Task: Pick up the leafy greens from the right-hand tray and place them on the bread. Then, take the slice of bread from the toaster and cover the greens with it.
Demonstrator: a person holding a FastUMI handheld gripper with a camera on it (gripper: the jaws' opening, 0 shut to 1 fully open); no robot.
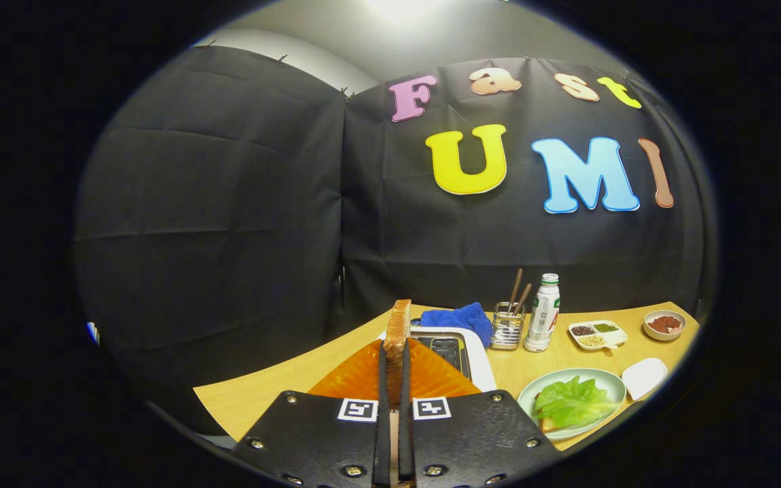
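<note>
Above the toaster (455, 349), tongs (395, 359) pinch the upright bread slice (401, 325) edgewise.

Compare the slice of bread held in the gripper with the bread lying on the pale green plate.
The toasted bread slice stands upright on edge, pinched between both fingers of the gripper above the white toaster; the bread on the round pale green plate lies flat. The held slice is bare; the plated bread is nearly hidden under the green lettuce leaf, one corner showing. Both look browned.
</note>
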